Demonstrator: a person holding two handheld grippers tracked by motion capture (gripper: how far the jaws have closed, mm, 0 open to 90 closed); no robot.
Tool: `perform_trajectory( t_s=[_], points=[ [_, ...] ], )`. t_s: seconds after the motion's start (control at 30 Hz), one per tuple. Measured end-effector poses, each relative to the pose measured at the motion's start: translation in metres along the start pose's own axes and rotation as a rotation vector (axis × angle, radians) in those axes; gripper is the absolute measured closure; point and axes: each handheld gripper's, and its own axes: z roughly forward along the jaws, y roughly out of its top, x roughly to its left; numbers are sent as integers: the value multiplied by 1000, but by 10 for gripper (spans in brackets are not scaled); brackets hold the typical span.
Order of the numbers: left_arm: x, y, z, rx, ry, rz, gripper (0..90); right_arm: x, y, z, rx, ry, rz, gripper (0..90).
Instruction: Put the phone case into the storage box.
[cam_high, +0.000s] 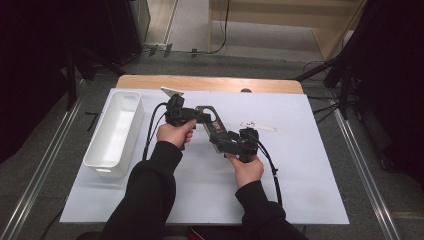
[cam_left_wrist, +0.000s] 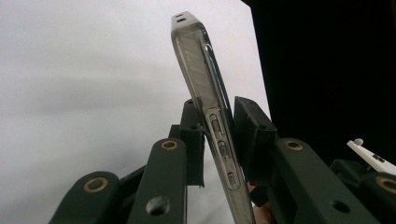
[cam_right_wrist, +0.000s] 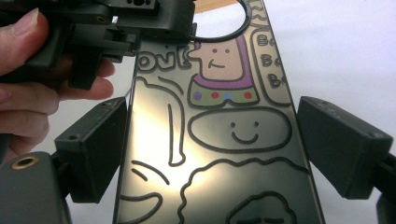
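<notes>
1. A person at a table covered by a white sheet holds a phone case up off the surface between two handheld grippers, at about the middle of the sheet. Open white surface lies near, right and far of it. A white bin stands along the sheet's left edge, well apart from the hands.

2. The case's long axis runs from far-left to near-right in the high view. The left gripper grips its far end, and the right gripper holds its near end.

3. The left gripper view shows the case edge-on: a clear, thin side with button cut-outs, tilted, clamped between the two black jaws.

4. The right gripper view shows its broad face: glossy, with black-line cartoon drawings and smiling faces, and a camera cut-out at the far end. The jaws flank the long edges, the left one touching; whether the right one touches I cannot tell. The left hand and its gripper pinch the far end.

5. A small clear item lies on the sheet just beyond the right gripper; too small to identify.
</notes>
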Motion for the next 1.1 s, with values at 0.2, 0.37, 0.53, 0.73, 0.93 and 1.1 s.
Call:
perform_trajectory(
  t_s=[0.2,0.37,0.53,0.73,0.93,1.1],
  points=[
    [2,0,0,-3,-17,-20,746,0,0,1,0,-2,-4,107],
    [3,1,0,-8,-30,-32,754,0,0,2,2,-2,-1,107],
    [4,1,0,-10,-39,-36,760,1,-1,2,2,-7,-5,107],
    [5,1,0,-8,-57,-44,775,1,-1,3,2,-7,-12,107],
    [5,1,0,-13,-71,-55,780,0,-1,4,6,-4,-8,106],
    [6,1,1,-9,-74,-62,791,0,-2,5,20,0,-1,106]
  ],
)
